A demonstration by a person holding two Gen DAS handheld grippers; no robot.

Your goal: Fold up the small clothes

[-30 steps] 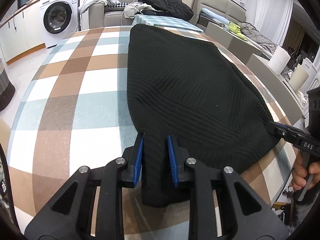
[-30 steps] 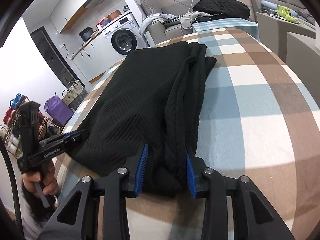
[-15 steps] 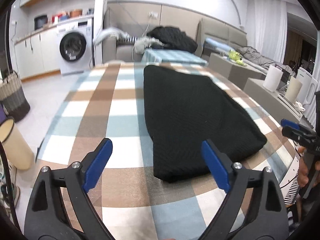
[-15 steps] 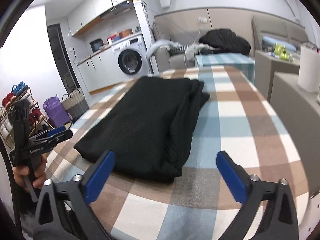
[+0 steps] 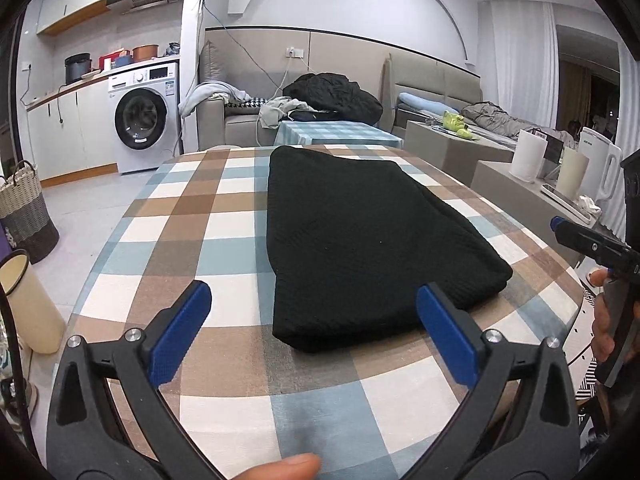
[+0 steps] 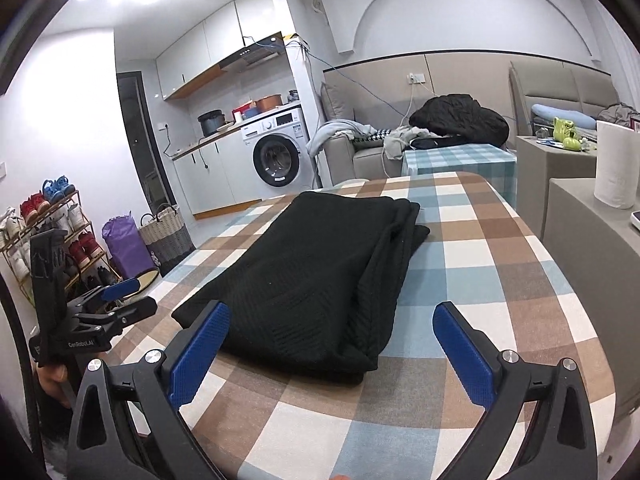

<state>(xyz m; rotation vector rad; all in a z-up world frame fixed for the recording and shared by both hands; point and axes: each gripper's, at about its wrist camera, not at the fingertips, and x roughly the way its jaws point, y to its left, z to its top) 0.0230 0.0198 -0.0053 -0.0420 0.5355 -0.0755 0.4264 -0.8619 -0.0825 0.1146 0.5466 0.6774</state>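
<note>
A black knitted garment (image 5: pixel 360 240) with a fine ribbed weave lies folded into a long, flat bundle on the table (image 5: pixel 180 216), which is covered in a checked cloth of brown, blue-grey and cream squares. The garment runs lengthwise from the near edge of the table toward the far edge. In the left wrist view its top face is smooth and even, its near end is a rounded folded edge, and its left side runs straight. In the right wrist view the same garment (image 6: pixel 320 272) shows several stacked layers along its right side, where folded edges pile up in soft ridges, and its far right corner is slightly uneven, with one layer sticking out past the others.

The left claw (image 5: pixel 312 332) hangs just short of the garment's near end, its blue-padded jaws opening, nothing between the pads and nothing touching them. The right claw (image 6: pixel 332 348) stands spread wide in front of the garment's near end, its pads clear of the knit. In the left wrist view the right claw shows at the garment's right, past the table's edge, held by a hand (image 5: pixel 604 320).
</note>
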